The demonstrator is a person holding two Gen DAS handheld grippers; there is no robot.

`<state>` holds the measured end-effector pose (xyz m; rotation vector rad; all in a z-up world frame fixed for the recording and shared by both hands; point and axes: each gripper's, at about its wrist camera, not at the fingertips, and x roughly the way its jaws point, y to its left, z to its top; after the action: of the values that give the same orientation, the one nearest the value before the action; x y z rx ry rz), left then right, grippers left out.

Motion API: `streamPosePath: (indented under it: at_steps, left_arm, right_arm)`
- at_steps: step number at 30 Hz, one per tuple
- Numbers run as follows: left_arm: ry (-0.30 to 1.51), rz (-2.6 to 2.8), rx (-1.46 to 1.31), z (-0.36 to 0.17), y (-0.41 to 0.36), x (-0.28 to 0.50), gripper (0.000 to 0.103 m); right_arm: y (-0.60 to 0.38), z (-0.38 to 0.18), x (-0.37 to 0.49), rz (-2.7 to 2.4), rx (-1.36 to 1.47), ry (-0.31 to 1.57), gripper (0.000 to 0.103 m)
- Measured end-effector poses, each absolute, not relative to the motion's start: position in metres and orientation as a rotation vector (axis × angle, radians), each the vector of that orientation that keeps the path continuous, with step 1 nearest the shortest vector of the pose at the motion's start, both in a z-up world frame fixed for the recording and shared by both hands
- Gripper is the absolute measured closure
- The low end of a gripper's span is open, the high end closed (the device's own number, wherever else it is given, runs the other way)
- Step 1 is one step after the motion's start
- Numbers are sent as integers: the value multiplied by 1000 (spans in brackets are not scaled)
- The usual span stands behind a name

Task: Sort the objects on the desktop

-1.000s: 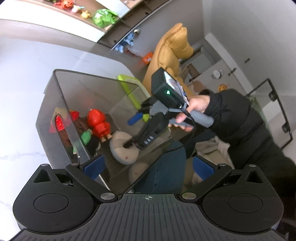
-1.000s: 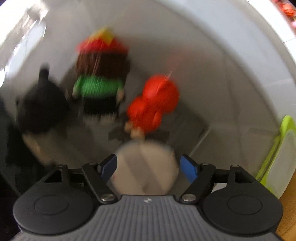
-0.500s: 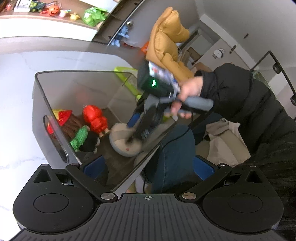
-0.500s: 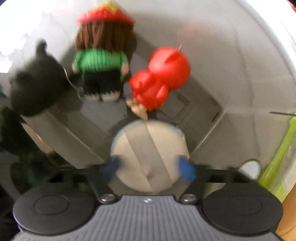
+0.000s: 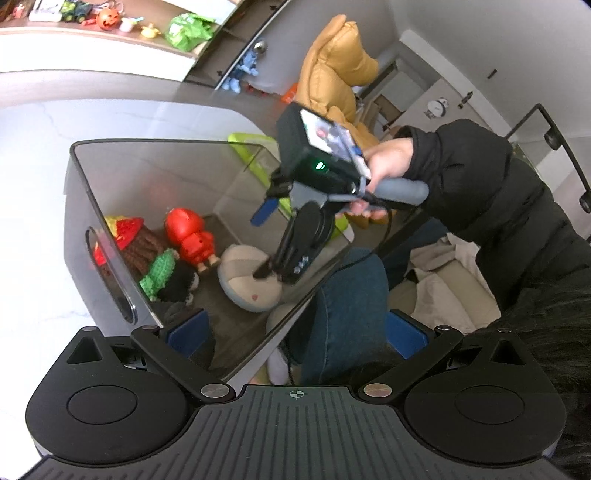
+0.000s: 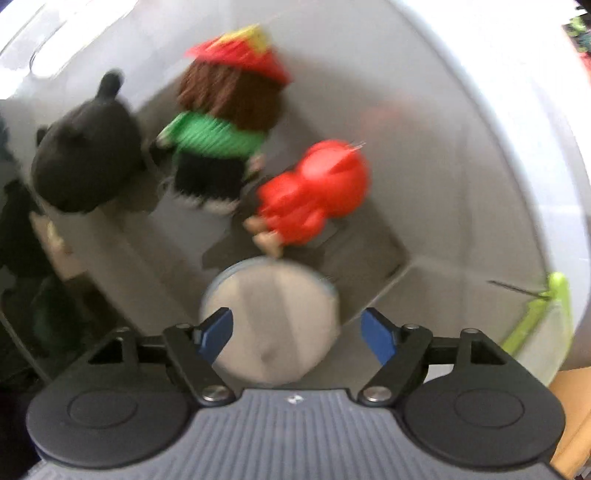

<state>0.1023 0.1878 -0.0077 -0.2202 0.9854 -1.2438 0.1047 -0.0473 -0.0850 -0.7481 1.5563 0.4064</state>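
Note:
A grey translucent bin (image 5: 110,206) stands on the white table. Inside lie a knitted doll with a red hat and green top (image 5: 147,251) (image 6: 221,129), a red figure (image 5: 190,236) (image 6: 314,192), a black plush (image 6: 85,162) and a round beige cushion toy (image 5: 247,284) (image 6: 273,317). My right gripper (image 6: 297,328) is open inside the bin, just above the beige toy, which lies on the bin floor between the blue pads. It also shows in the left wrist view (image 5: 273,243). My left gripper (image 5: 295,332) is open and empty, above the bin's near rim.
A lime-green lidded container (image 5: 255,155) (image 6: 543,317) stands beyond the bin. The person's arm in a black jacket (image 5: 480,184) reaches from the right. A yellow chair (image 5: 332,74) and a shelf with toys (image 5: 110,22) are in the background.
My right gripper has opened and drawn back up from the beige toy, which now lies on the bin floor. The left gripper's view has shifted slightly.

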Motion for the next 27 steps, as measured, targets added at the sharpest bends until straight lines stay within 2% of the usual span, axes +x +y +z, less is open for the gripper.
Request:
streamPosePath:
  at_steps: [3,4,9,10,11,12,13,14,15,16,18,19,20,23,26,27]
  left_arm:
    - [991,-1240,-224,-9,189,103,0]
    - [991,-1237,-227,-9,189,103,0]
    - [969,-1237,-254,-6,198,103,0]
    - [965,-1239,-261,-5,200,103,0]
    - [961,-1242,-269,-4,201,104,0]
    - [961,-1244,-277,-4,202,105,0]
    - [965,-1243,-280,-5,202,105,0]
    - [973,-1237,-281,-6,202,106,0]
    - [981,-1231,-280,-7,202,107,0]
    - [989,-1226,-281,-9,201,108,0]
    - [994,-1225,-285,-10,201,109,0]
    - [992,-1225,-284,-10,201,109,0]
    - [991,-1226,-284,-9,202,109,0]
    - [992,-1227,-287,-9,202,110,0]
    - [992,-1228,-291,-9,203,110,0]
    - [991,-1228,-290,-8,203,110,0]
  right_arm:
    - [-37,-108,102,397,-854,1558,17]
    - [-36,-110,103,401,-874,1548,6]
    - [-51,-114,124,361,-706,1646,7]
    - [-57,-112,126,358,-645,1661,17]
    - [-61,-108,127,370,-586,1672,39]
    - [-64,-102,127,374,-547,1667,50]
    - [-67,-96,127,378,-509,1662,81]
    - [-68,-90,127,386,-480,1656,85]
    - [-67,-87,125,401,-486,1650,84]
    - [-65,-83,124,398,-506,1632,78]
    - [-59,-71,128,383,-494,1566,55]
    - [-58,-64,132,379,-439,1523,32]
    - [-57,-57,139,389,-347,1466,22]
    - [-52,-57,161,351,-135,1429,23]
    - [-42,-103,169,222,-228,1458,32]
    - [-41,-111,172,213,-257,1459,28]
